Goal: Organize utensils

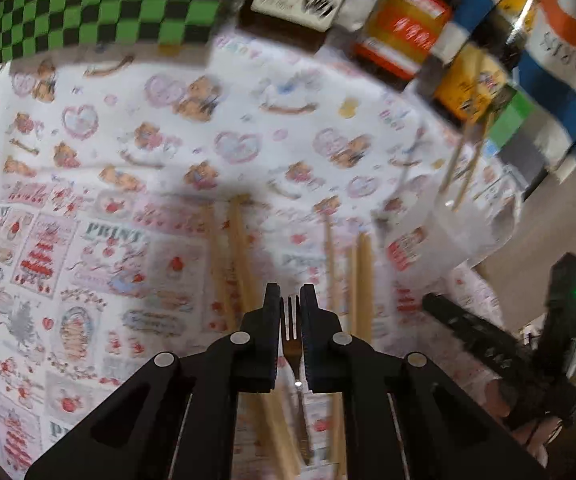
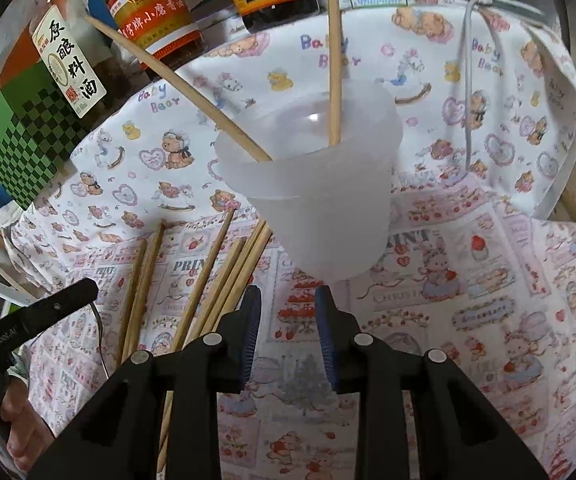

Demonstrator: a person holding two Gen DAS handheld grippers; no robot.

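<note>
Left gripper (image 1: 290, 300) is clamped on a metal fork (image 1: 293, 336), tines forward, handle trailing beneath the fingers, above the loose chopsticks (image 1: 240, 256) on the patterned cloth (image 1: 128, 152). Right gripper (image 2: 288, 300) stands partly parted, holding nothing, just short of the translucent cup (image 2: 328, 216), which holds two chopsticks. Risk: narrow grip on a slim neck; fork may pivot or slip in transit, or knock the light cup over.
</note>
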